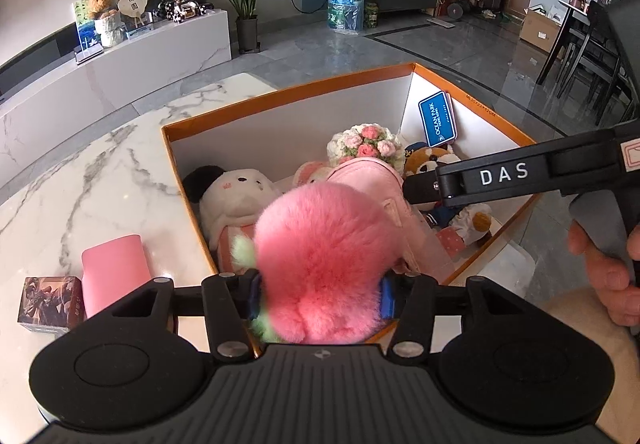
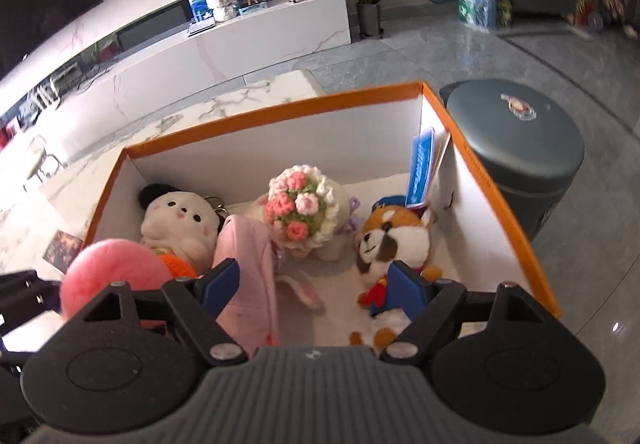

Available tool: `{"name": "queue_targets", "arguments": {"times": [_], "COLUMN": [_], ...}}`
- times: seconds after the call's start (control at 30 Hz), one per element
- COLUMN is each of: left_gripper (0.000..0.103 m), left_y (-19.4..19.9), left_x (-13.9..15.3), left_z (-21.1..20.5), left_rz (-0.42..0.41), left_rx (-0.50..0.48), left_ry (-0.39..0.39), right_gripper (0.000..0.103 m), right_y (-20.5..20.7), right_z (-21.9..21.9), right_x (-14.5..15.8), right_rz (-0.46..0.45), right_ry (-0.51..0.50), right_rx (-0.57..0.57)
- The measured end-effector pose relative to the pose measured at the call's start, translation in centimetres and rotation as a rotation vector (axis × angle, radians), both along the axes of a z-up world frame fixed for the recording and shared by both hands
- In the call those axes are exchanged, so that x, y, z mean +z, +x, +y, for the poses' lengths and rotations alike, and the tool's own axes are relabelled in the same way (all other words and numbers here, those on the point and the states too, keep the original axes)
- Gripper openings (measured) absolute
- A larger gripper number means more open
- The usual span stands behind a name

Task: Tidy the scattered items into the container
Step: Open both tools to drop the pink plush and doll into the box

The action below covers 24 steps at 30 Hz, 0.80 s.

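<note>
Two grippers are working over the box (image 1: 288, 92) at this moment. The left gripper (image 1: 320, 294) is holding a pink pompom (image 1: 324, 260) between its blue pads (image 1: 386, 298), just over the near edge of the box; the fur is hiding the contact, so I cannot tell how firmly the pads are pressing. The pompom is hanging together with a pink bag (image 1: 370, 180), which is lying inside the box. The right gripper (image 2: 316, 286) is standing with its jaws wide apart over the box floor, and nothing is clamped between them; the bag (image 2: 250, 268) is lying beside its left pad (image 2: 220, 282). Inside the box, a white plush (image 2: 180, 222) is resting at the left, a crochet bouquet (image 2: 306, 206) is sitting in the middle, a fox plush (image 2: 394, 240) is lying at the right, and a blue card (image 2: 420, 172) is leaning against the right wall. The box is standing on a marble table (image 1: 100, 172). On the table, left of the box, a pink case (image 1: 114, 270) and a small printed carton (image 1: 50, 302) are still waiting outside. A hand (image 1: 608, 276) is gripping the right tool's handle.
</note>
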State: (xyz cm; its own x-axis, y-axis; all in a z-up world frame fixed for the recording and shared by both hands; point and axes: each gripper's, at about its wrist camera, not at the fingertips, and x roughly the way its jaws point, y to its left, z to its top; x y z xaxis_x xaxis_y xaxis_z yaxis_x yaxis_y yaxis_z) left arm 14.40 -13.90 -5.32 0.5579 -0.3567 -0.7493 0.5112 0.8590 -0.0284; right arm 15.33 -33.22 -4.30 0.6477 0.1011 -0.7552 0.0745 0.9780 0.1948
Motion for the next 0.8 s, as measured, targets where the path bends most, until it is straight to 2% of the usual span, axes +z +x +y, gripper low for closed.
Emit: {"name": "queue_targets", "arguments": {"times": [0.1, 0.37, 0.43, 0.63, 0.73, 0.8], "left_gripper": [0.063, 0.064, 0.055, 0.034, 0.029, 0.029], "left_y": [-0.3, -0.8, -0.8, -1.7, -1.6, -1.3], "left_x": [0.1, 0.8, 0.9, 1.5, 1.2, 0.9], "left_z": [0.0, 0.4, 0.5, 0.3, -0.1, -0.1], "left_rz": [-0.01, -0.03, -0.025, -0.058, -0.043, -0.02], "left_rx": [-0.004, 0.008, 0.013, -0.012, -0.026, -0.024], "left_ry": [0.002, -0.025, -0.038, -0.047, -0.011, -0.003], "right_gripper": [0.073, 0.06, 0.054, 0.053, 0.053, 0.053], "right_y": [-0.3, -0.8, -0.7, -0.6, -0.7, -0.7], "right_z": [0.2, 0.6, 0.7, 0.8, 0.7, 0.7], "right_x": [-0.2, -0.4, -0.5, -0.6, -0.6, -0.6], "right_rz": [-0.01, -0.031, -0.027, -0.026, -0.029, -0.029], "right_ry": [0.026, -0.008, -0.016, -0.02, -0.019, -0.02], "right_rx": [-0.032, -0.068, -0.066, -0.061, -0.063, -0.064]}}
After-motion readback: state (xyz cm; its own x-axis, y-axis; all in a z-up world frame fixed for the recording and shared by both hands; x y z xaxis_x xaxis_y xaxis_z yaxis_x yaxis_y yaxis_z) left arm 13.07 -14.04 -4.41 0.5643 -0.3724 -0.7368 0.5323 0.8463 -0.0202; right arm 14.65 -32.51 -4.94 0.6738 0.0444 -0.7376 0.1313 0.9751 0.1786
